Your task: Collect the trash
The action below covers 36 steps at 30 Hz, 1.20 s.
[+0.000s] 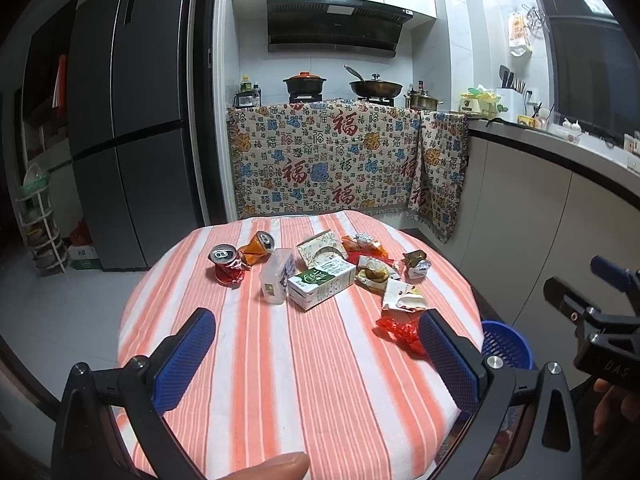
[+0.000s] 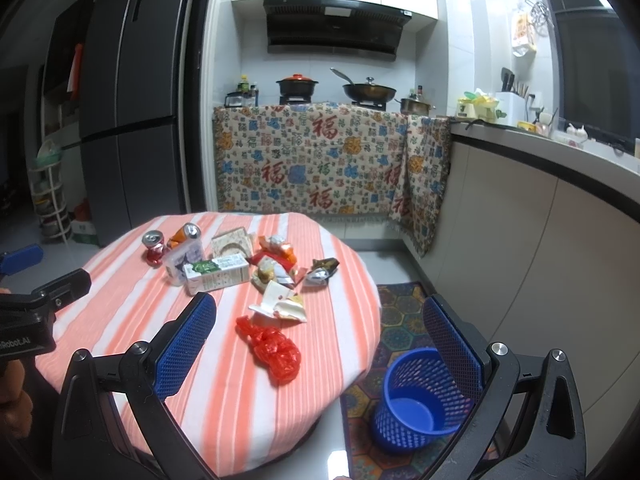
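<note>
Trash lies in a heap on a round table with an orange-and-white striped cloth (image 1: 304, 380) (image 2: 224, 400): a crushed red can (image 1: 227, 266) (image 2: 155, 249), an orange can (image 1: 258, 247), a clear plastic tub (image 1: 276, 276), a green-and-white milk carton (image 1: 322, 282) (image 2: 216, 273), torn wrappers (image 1: 402, 298) (image 2: 280, 306) and a red plastic bag (image 1: 402, 330) (image 2: 274, 350). A blue mesh waste basket (image 2: 420, 400) (image 1: 506, 344) stands empty on the floor right of the table. My left gripper (image 1: 316, 342) hovers open over the near table. My right gripper (image 2: 320, 328) is open too, above the table's right edge.
Patterned cloth (image 1: 340, 160) drapes the stove counter behind the table. A dark fridge (image 1: 128, 120) stands at the left and a counter (image 2: 560, 168) runs along the right. A patterned rug (image 2: 396, 320) lies under the basket. A thumb (image 1: 266, 470) shows at the bottom edge.
</note>
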Motion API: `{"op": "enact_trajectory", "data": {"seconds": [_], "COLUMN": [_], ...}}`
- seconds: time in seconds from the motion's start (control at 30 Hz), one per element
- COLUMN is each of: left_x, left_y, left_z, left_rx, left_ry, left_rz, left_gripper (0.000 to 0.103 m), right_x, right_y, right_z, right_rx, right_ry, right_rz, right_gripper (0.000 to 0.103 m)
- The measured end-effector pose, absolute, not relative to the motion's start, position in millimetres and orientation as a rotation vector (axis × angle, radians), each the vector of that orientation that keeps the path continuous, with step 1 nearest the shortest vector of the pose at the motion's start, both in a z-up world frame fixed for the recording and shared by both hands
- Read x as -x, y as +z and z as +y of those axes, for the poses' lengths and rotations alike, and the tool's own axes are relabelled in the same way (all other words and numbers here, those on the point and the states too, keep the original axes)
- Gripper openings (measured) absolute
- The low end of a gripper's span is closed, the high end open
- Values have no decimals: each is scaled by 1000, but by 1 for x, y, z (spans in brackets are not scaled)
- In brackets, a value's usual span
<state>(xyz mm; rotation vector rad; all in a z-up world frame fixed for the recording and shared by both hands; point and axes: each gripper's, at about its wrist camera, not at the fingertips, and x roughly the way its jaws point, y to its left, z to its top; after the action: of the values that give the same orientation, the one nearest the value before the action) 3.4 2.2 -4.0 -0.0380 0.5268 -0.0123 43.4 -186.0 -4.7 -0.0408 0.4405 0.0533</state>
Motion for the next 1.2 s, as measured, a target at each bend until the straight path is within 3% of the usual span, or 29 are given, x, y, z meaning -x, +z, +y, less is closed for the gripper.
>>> {"op": "enact_trajectory", "data": {"seconds": [0.83, 1.2], "left_x": [-18, -74], "left_y": [-27, -89], "left_z": [8, 22], "left_rx": [47, 109], "left_ry": [-26, -100], "left_rz": [569, 734], "left_gripper": [103, 103], "right_x": [-48, -117], "right_y": [-23, -102], "right_z": [-196, -183], "right_rx": [21, 58], "right_ry": [57, 297], "right_rz": [455, 703], "right_gripper": [103, 102]}}
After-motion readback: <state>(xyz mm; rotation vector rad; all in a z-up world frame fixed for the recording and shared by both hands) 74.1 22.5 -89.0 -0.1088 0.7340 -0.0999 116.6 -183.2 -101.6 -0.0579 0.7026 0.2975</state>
